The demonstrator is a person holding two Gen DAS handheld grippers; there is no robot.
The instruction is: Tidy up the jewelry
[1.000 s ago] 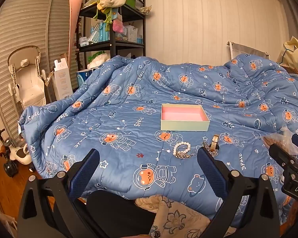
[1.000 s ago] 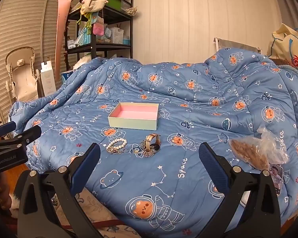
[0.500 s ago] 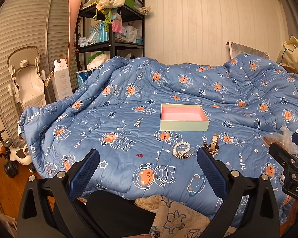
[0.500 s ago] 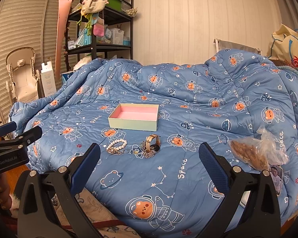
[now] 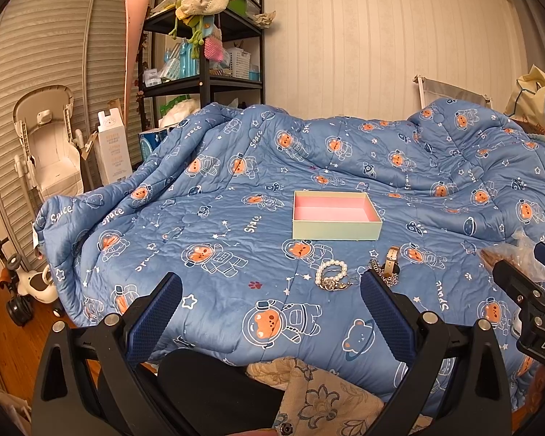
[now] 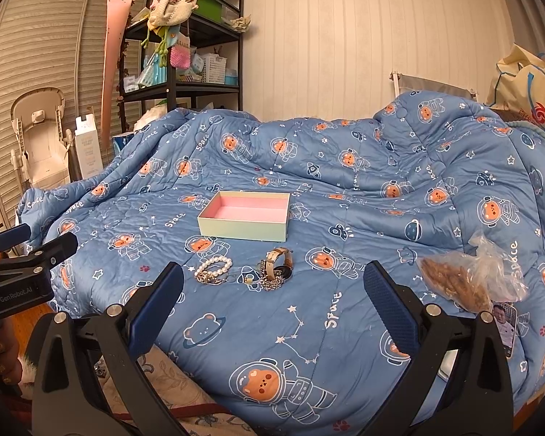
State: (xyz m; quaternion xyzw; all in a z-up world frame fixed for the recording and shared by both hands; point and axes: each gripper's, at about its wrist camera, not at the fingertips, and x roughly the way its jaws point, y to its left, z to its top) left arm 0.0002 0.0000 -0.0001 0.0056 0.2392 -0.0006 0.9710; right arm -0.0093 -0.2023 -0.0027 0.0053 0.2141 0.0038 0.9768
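Observation:
An open pale green box with a pink inside [image 5: 335, 214] [image 6: 246, 215] sits on the blue quilt. In front of it lie a pearl bracelet [image 5: 330, 271] [image 6: 213, 268], a silver chain [image 6: 270, 283] and a watch with a tan strap [image 5: 391, 261] [image 6: 278, 262]. My left gripper [image 5: 270, 312] is open and empty, low at the bed's near edge, short of the jewelry. My right gripper [image 6: 272, 301] is open and empty, also at the near edge. Each gripper shows at the side of the other's view.
A clear bag of brown snacks [image 6: 468, 279] lies on the quilt at the right. A black shelf unit [image 5: 203, 54], a white high chair [image 5: 49, 145] and a ride-on toy [image 5: 25, 283] stand at the left. Bags [image 6: 527, 91] sit at the far right.

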